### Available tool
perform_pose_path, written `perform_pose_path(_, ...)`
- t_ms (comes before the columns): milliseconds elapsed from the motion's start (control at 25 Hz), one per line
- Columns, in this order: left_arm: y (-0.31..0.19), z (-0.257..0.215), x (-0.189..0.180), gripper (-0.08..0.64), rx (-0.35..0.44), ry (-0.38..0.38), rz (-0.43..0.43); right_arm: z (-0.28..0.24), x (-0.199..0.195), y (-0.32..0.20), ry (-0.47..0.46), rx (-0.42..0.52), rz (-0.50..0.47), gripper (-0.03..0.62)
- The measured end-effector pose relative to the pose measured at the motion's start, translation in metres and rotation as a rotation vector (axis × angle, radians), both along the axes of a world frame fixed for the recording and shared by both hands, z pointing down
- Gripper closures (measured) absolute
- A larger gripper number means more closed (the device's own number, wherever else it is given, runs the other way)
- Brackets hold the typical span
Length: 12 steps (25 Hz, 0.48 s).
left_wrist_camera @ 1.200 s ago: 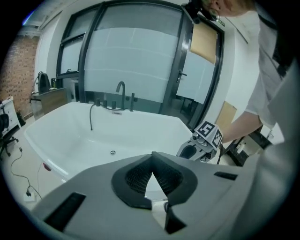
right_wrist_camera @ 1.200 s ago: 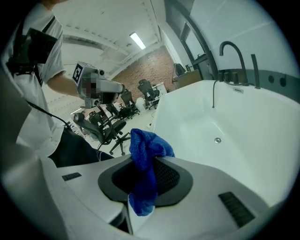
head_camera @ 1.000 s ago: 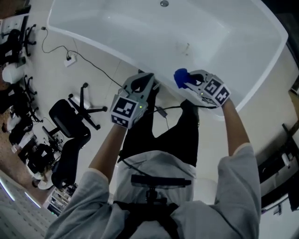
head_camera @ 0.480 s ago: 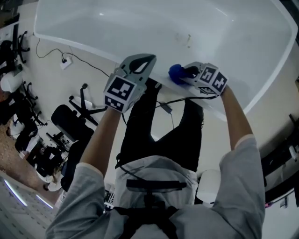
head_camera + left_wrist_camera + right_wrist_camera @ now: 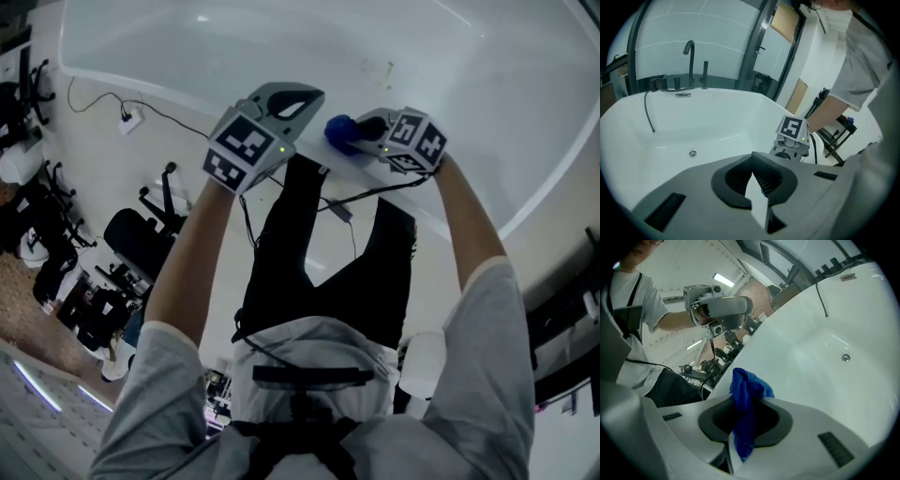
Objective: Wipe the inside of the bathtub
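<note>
The white bathtub (image 5: 487,84) fills the top of the head view. My right gripper (image 5: 364,133) is shut on a bunched blue cloth (image 5: 338,129), held over the tub's near rim. In the right gripper view the cloth (image 5: 743,404) sticks up from between the jaws, with the tub's inside (image 5: 825,380) beyond it. My left gripper (image 5: 298,97) hovers just left of the cloth, over the same rim, shut and holding nothing. In the left gripper view its jaws (image 5: 757,190) meet above the tub basin (image 5: 708,122), and the right gripper's marker cube (image 5: 792,128) shows just ahead.
A dark faucet (image 5: 689,47) stands on the far rim, and a round fitting (image 5: 693,153) sits in the tub wall. Office chairs (image 5: 141,244), a power strip (image 5: 129,117) and a cable lie on the floor at left. A black cable (image 5: 337,208) hangs below the grippers.
Both grippers have moved forward over the tub's near rim. The left one travelled farther, closing in beside the cloth. The right stays shut on the cloth.
</note>
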<state>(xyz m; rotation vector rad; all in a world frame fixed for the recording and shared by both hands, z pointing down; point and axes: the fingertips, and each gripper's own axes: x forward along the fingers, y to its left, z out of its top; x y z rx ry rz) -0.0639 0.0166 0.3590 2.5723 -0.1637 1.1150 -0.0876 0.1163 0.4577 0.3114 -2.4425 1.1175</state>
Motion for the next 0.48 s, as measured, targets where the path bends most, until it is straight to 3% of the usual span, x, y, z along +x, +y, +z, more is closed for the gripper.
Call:
perform_pose_path(280, -0.023, 0.022, -0.006, 0.555, 0.019, -0.048, 0.035, 0.014, -0.021, -0.033, -0.019, 0.008, 0.007, 0.517)
perform_pose_path(480, -0.012, 0.029, -0.002, 0.555, -0.007, -0.047, 0.071, 0.015, -0.015, -0.016, -0.014, -0.008, -0.009, 0.523)
